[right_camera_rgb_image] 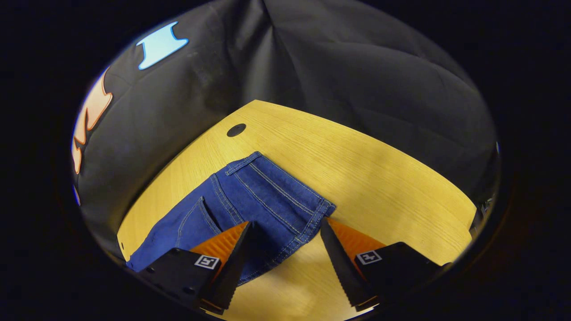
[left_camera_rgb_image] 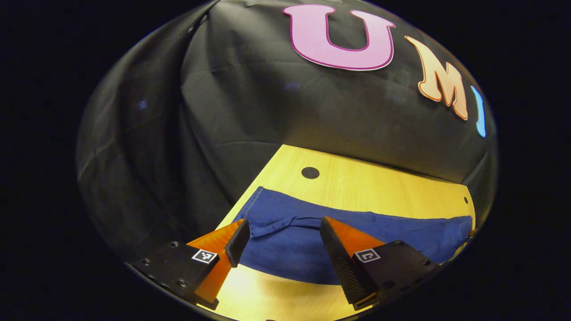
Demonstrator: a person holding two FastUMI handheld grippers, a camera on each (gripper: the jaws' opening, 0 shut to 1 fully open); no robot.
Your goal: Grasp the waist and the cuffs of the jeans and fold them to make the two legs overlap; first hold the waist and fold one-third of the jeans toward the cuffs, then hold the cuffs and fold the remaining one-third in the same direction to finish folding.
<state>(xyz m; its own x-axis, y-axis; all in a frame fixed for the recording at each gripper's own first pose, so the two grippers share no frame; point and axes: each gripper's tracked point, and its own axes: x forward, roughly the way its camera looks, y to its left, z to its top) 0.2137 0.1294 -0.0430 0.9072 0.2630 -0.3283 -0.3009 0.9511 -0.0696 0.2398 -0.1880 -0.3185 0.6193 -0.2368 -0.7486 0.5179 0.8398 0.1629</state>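
Observation:
Blue jeans [left_camera_rgb_image: 285,232] lie flat on the wooden table [left_camera_rgb_image: 366,187]. In the left gripper view the cuff end lies toward the left, with a hem fold near the left fingertip. My left gripper [left_camera_rgb_image: 283,228] hovers open over that cloth, nothing between its fingers. In the right gripper view the jeans [right_camera_rgb_image: 254,196] show the waistband and a pocket, with the waist corner near the right fingertip. My right gripper [right_camera_rgb_image: 285,229] stands open above the waist edge, holding nothing.
A round dark hole [left_camera_rgb_image: 310,172] marks the table [right_camera_rgb_image: 379,178] behind the jeans; in the right gripper view the hole [right_camera_rgb_image: 236,129] sits at the far left. Black cloth walls close in behind the table. Bare wood extends right of the waist.

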